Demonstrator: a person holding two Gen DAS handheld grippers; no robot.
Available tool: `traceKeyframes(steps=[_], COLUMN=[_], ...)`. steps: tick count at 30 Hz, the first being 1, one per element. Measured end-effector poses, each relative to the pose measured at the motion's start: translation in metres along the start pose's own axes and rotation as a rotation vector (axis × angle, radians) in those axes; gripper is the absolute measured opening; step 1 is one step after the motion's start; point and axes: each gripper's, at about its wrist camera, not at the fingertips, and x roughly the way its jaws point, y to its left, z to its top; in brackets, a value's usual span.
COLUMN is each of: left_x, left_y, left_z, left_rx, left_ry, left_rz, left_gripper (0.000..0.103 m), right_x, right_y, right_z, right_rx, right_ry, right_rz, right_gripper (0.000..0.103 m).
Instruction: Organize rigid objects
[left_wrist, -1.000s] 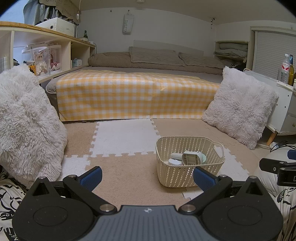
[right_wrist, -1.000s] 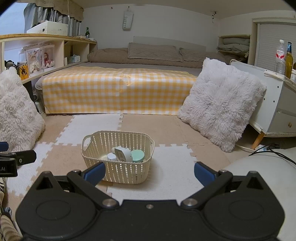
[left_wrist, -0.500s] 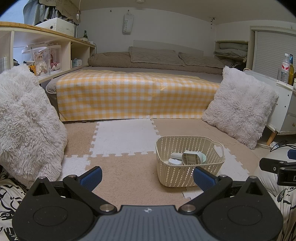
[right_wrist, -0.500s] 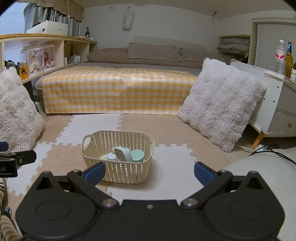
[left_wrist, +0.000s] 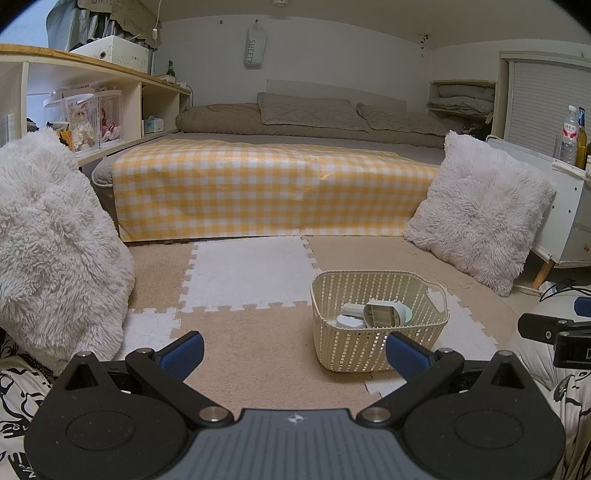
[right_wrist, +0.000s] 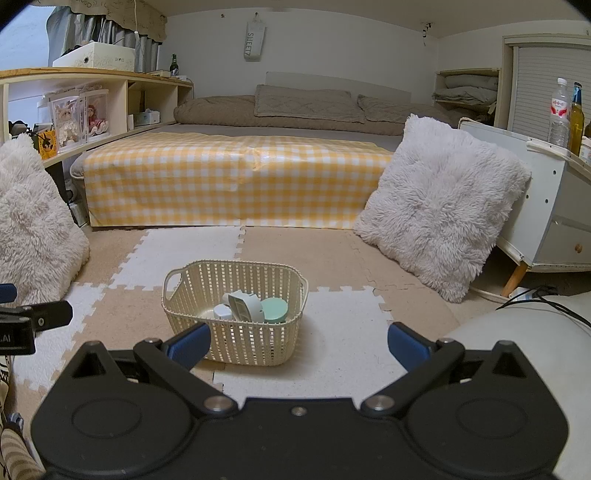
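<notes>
basket (right_wrist: 236, 314) on floor mat, small containers (right_wrist: 255, 309) inside. left gripper (left_wrist: 293, 349) and right gripper (right_wrist: 297, 341) near basket, both spread wide, empty.

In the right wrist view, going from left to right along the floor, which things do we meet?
Fluffy pillow on the left → cream basket → fluffy pillow on the right → white cabinet.
</notes>
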Motion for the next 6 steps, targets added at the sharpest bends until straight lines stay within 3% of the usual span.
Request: traceKeyframes(steps=[6], left_x=[0.0007], left_y=[0.0013], left_z=[-0.0012], left_rx=[0.002], left_ry=[0.004], left_rz=[0.001], left_gripper=[0.103], right_x=[-0.0001], right_y=[0.0002], right_z=[0.0000], right_rx=[0.000], right_ry=[0.000], right_rz=[0.000], right_gripper=[0.103])
